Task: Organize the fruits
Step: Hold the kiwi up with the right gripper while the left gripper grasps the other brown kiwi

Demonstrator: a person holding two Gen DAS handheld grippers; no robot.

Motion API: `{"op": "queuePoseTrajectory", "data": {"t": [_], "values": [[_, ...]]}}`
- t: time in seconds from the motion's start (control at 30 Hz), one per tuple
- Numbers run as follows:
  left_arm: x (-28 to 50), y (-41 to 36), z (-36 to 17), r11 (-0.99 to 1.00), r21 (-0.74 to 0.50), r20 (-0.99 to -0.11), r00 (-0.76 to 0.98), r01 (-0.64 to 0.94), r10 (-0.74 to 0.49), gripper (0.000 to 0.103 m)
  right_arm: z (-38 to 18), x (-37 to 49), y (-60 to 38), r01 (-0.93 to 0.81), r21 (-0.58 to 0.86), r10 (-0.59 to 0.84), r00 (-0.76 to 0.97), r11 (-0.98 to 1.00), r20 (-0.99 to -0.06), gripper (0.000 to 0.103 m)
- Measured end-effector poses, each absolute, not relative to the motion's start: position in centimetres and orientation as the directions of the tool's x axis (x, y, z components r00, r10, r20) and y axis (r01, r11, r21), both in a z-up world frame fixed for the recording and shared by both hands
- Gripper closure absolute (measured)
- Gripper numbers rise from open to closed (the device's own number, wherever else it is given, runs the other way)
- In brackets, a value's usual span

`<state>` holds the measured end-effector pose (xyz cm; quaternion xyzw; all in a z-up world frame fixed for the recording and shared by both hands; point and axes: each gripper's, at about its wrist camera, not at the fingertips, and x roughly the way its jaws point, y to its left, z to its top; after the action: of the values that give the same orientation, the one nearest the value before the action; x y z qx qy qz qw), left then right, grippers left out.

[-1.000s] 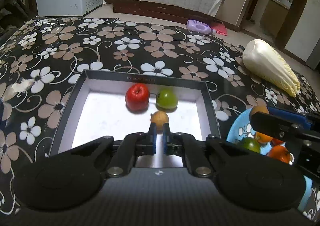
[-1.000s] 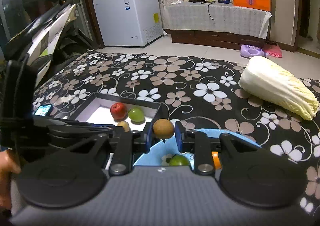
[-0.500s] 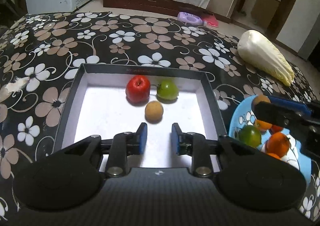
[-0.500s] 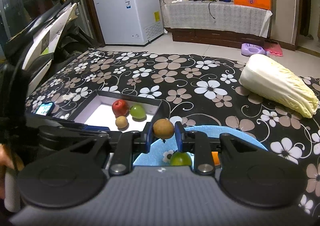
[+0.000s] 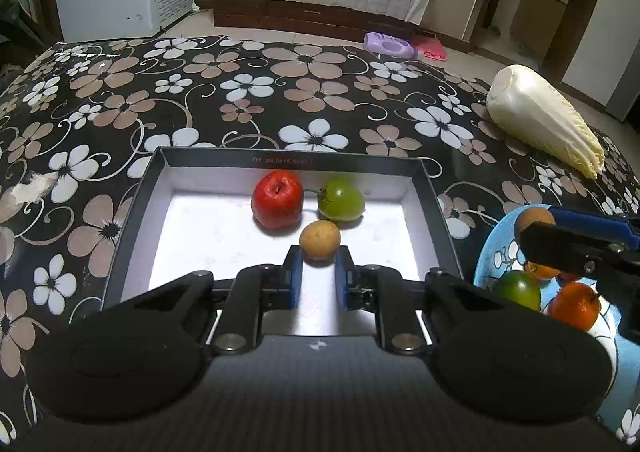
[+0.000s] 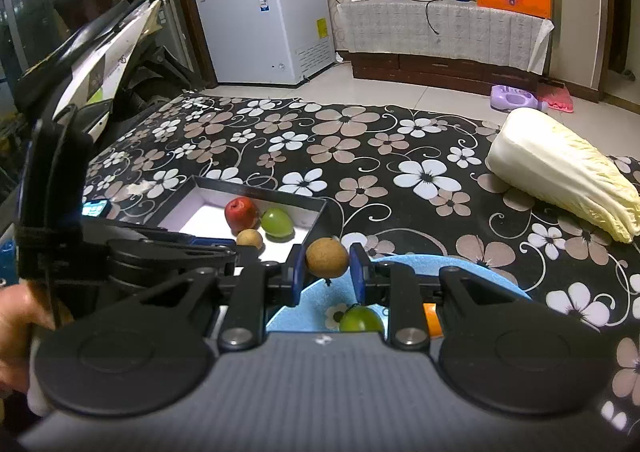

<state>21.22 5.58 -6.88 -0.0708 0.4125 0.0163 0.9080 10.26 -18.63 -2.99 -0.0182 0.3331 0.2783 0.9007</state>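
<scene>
A black box with a white floor (image 5: 280, 161) holds a red apple (image 5: 277, 199), a green fruit (image 5: 341, 199) and a small brown fruit (image 5: 320, 239). My left gripper (image 5: 319, 264) hovers over the box's near end. Its jaws stand a little apart and are closing, and the brown fruit lies right at their tips, not pinched. My right gripper (image 6: 326, 264) is shut on a second brown fruit (image 6: 327, 254), held above the blue plate (image 6: 420, 264). The plate carries a green fruit (image 5: 518, 289) and orange fruits (image 5: 574, 306).
A napa cabbage (image 5: 544, 120) lies at the far right on the flowered cloth. The plate sits just right of the box. A hand (image 6: 16, 316) holds the left gripper at the left edge. A white freezer and a low cabinet stand beyond the table.
The left jaws went from nearly shut to wide apart and have narrowed again. The left gripper pulled back a little from the brown fruit in the box. The right gripper has not moved.
</scene>
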Motion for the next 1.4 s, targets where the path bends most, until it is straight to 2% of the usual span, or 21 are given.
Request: {"op": "queuePoseTrajectory", "data": {"t": [0.2,0.23,0.27,0.5,0.53,0.57,0.6,0.63,0.67,0.8,0.87,0.97,1.1,1.23,1.4], "values": [[20.4,5.4,-6.2,0.99,-0.123,-0.734,0.677,-0.071,-0.042,0.085,-2.9,10.0,-19.0,-0.509,0.149,0.484,0.627,0.848,-0.611,0.076],[20.3,5.3,-6.0,0.99,-0.126,-0.732,0.68,-0.067,-0.047,0.087,-2.9,10.0,-19.0,-0.509,0.148,0.483,0.628,0.848,-0.61,0.075],[20.1,5.3,-5.9,0.99,-0.129,-0.73,0.681,-0.063,-0.052,0.094,-2.9,10.0,-19.0,-0.508,0.148,0.482,0.628,0.849,-0.611,0.075],[19.9,5.0,-6.5,0.991,-0.126,-0.768,0.636,-0.038,-0.073,0.092,-3.4,10.0,-18.5,-0.512,0.14,0.477,0.619,0.848,-0.624,0.075],[19.8,4.9,-6.4,0.993,-0.113,-0.765,0.641,-0.033,-0.066,0.089,-3.4,10.0,-18.5,-0.513,0.138,0.477,0.619,0.847,-0.624,0.075],[19.7,4.8,-6.4,0.994,-0.109,-0.759,0.648,-0.028,-0.065,0.076,-3.4,9.9,-18.5,-0.513,0.137,0.476,0.621,0.848,-0.623,0.075],[19.7,4.9,-6.3,0.993,-0.113,-0.754,0.654,-0.028,-0.067,0.052,-3.3,9.9,-18.5,-0.511,0.137,0.476,0.623,0.849,-0.621,0.076],[19.7,5.0,-6.2,0.992,-0.119,-0.748,0.66,-0.033,-0.068,0.044,-3.3,9.8,-18.6,-0.508,0.138,0.475,0.625,0.85,-0.619,0.076],[19.7,5.0,-6.0,0.992,-0.122,-0.739,0.67,-0.035,-0.067,0.04,-3.3,9.9,-18.7,-0.506,0.14,0.474,0.627,0.851,-0.618,0.075],[19.6,4.0,-5.3,0.987,-0.156,-0.709,0.691,0.041,-0.141,0.042,-3.3,10.0,-18.9,-0.501,0.143,0.472,0.627,0.853,-0.619,0.075],[19.6,3.0,-5.3,0.993,-0.104,-0.709,0.696,0.055,-0.113,0.042,-3.3,10.1,-18.9,-0.503,0.144,0.473,0.626,0.853,-0.62,0.075],[20.1,2.9,-5.9,0.994,-0.092,-0.73,0.675,0.06,-0.108,0.042,-3.2,10.3,-19.2,-0.501,0.15,0.475,0.625,0.853,-0.62,0.075],[20.7,3.3,-6.9,0.999,-0.049,-0.758,0.65,0.023,-0.052,0.051,-3.1,10.5,-19.3,-0.504,0.155,0.482,0.623,0.85,-0.616,0.075],[20.4,4.6,-6.8,0.998,-0.058,-0.766,0.643,-0.038,-0.02,0.051,-3.1,10.5,-19.5,-0.505,0.159,0.486,0.622,0.848,-0.615,0.075],[20.4,4.1,-6.2,0.994,-0.106,-0.742,0.663,0.028,-0.098,0.049,-2.9,10.6,-19.7,-0.506,0.164,0.49,0.622,0.847,-0.611,0.075]]}}
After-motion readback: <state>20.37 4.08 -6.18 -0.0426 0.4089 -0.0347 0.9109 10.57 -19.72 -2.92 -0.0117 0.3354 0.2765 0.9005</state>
